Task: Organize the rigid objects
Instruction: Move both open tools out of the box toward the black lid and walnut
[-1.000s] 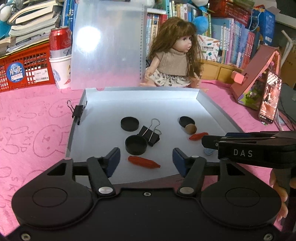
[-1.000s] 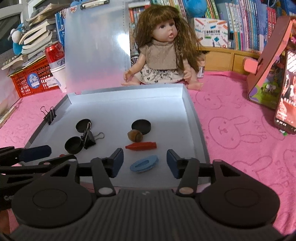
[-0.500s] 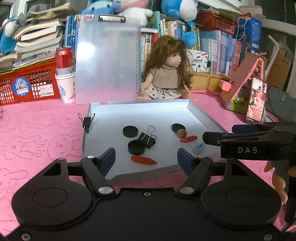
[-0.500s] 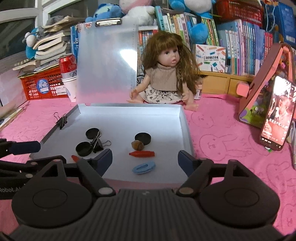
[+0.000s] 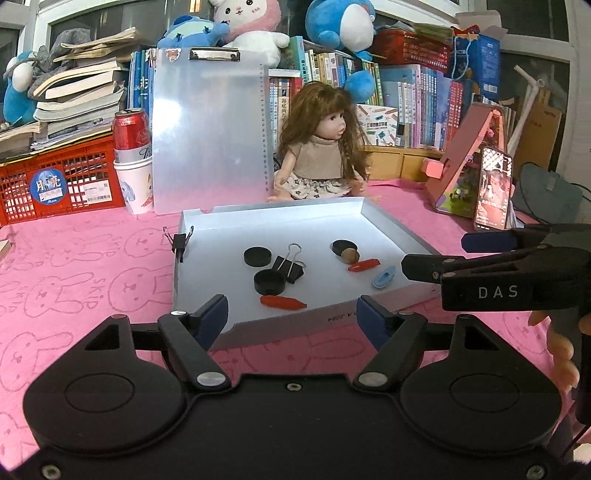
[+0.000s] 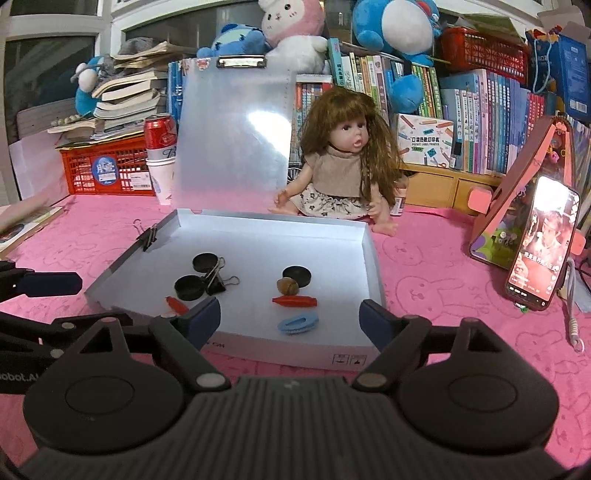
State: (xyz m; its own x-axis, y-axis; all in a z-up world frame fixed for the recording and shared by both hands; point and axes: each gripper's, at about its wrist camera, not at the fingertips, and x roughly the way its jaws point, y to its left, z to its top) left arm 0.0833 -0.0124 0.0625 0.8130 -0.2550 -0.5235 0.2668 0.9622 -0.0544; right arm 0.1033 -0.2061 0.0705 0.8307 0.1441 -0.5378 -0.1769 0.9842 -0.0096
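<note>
Two empty grippers before the white tray

The left gripper [image 5: 291,314] and right gripper [image 6: 290,321] have just been opening; both stand wide, holding nothing, near the tray [image 6: 369,251], where caps, clips and red pieces lie on the floor.

Setting: home study or child's room. Beyond the fingers, crammed bookshelves [image 6: 480,122] line the wall, plush toys [image 6: 291,29] on top. Doll [image 6: 343,162] sits on the counter [image 6: 443,258], which has a pink bunny-print cover. Left of it: soda can [image 6: 160,133], red crate [image 6: 107,166], stacked books.
</note>
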